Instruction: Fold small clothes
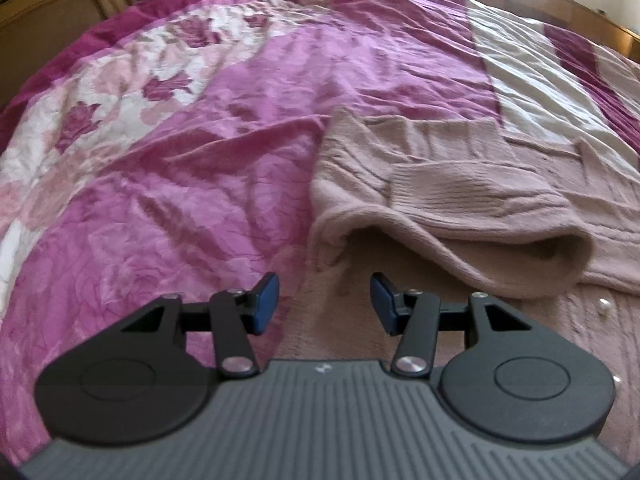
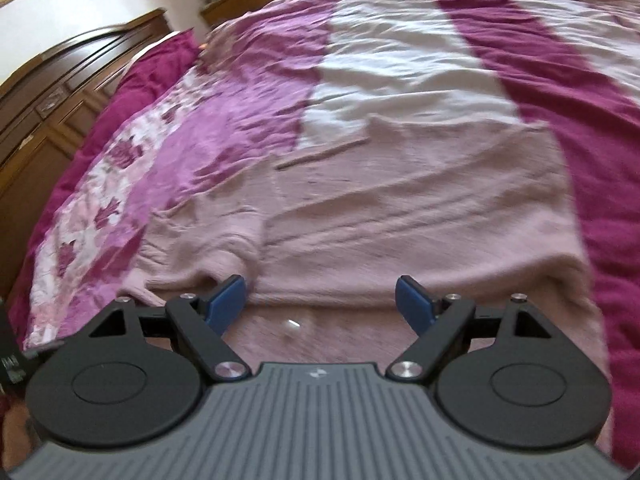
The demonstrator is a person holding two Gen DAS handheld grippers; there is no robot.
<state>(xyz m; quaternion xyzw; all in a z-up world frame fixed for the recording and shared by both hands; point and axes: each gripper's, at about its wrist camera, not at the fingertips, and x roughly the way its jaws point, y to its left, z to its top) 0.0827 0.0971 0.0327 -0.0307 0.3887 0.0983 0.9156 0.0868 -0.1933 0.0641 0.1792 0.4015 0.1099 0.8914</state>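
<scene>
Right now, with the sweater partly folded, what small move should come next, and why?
Probably lower the left tool onto the sweater fold edge just ahead and close on it: its jaws are open and empty, and the fold bulges loosely.

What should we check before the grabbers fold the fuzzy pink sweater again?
1. Pale pink knitted sweater lies on the purple flowered bedspread: ok.
2. Left gripper open and empty: ok.
3. Right gripper open and empty: ok.
4. Ribbed sleeve cuff folded over the body: ok.
5. Sweater lying flat: not ok, one fold gapes open.
6. Far edge tidy: cannot tell, the right view is blurred.
</scene>
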